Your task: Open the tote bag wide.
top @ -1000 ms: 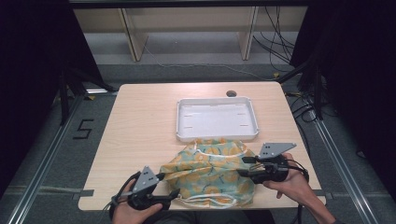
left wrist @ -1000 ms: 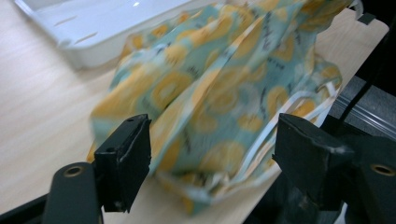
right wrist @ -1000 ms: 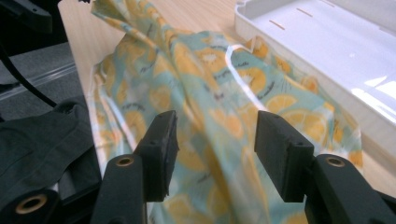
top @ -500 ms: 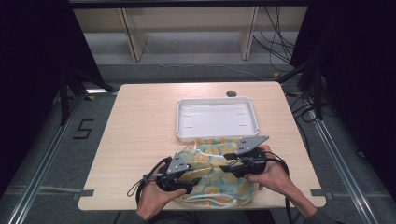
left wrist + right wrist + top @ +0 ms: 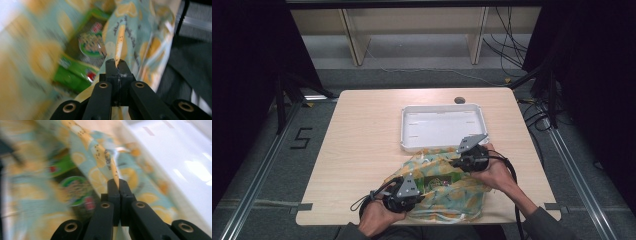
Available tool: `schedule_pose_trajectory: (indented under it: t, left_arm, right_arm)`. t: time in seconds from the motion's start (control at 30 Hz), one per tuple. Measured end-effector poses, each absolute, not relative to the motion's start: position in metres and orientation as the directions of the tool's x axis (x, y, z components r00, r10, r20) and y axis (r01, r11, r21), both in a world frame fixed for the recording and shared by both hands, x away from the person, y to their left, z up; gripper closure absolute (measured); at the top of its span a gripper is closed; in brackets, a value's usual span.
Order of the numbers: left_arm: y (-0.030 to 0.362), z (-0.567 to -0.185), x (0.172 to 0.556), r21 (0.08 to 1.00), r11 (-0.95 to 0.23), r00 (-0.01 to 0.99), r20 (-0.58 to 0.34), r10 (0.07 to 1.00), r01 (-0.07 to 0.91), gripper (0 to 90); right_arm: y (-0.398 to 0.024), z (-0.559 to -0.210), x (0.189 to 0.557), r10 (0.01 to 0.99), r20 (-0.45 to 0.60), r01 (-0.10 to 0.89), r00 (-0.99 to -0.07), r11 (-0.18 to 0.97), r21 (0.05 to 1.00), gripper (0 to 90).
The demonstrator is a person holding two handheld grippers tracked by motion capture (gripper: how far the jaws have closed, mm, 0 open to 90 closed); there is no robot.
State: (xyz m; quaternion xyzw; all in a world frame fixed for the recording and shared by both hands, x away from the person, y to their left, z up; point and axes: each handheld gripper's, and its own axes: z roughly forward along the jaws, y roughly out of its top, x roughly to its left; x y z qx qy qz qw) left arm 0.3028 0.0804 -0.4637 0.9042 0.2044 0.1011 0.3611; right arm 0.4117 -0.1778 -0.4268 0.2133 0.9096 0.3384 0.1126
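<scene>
bag (image 5: 447, 192): soft printed cloth, matt | tray (image 5: 442, 127), upper centre: smooth white plastic, faint sheen | table (image 5: 362, 135): pale wood-grain, matt | packet (image 5: 91, 45) inside bag — glossy green wrapper

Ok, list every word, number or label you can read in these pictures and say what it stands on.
"5": black mark on the floor left of the table.
Green packets inside the lemon-print bag: printing too blurred to read.
Dark lettering on the bag's edge: too small and blurred to read.
</scene>
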Motion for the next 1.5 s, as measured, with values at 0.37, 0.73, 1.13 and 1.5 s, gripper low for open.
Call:
schedule_pose_trajectory:
  t: [0.37, 0.73, 1.13, 1.5]
  left_arm:
    - [0.082, -0.481, 0.286, 0.586, -0.763, 0.933, 0.029, 0.358, 0.275, 89.5]
    - [0.075, -0.475, 0.288, 0.615, -0.735, 0.933, -0.004, 0.359, 0.286, 72.5]
    - [0.083, -0.422, 0.317, 0.78, -0.55, 0.843, 0.054, 0.535, 0.299, 53.4]
    - [0.093, -0.416, 0.368, 0.736, -0.579, 0.771, 0.124, 0.624, 0.351, 41.7]
  right_arm:
    - [-0.185, -0.438, 0.463, 0.555, -0.108, 0.364, -0.825, 0.667, 0.65, 90.0]
    - [-0.191, -0.442, 0.474, 0.6, -0.086, 0.403, -0.795, 0.629, 0.665, 83.9]
    - [-0.195, -0.402, 0.395, 0.449, -0.011, 0.299, -0.893, 0.613, 0.732, 60.1]
    - [-0.185, -0.421, 0.353, 0.307, 0.084, 0.277, -0.948, 0.666, 0.692, 48.2]
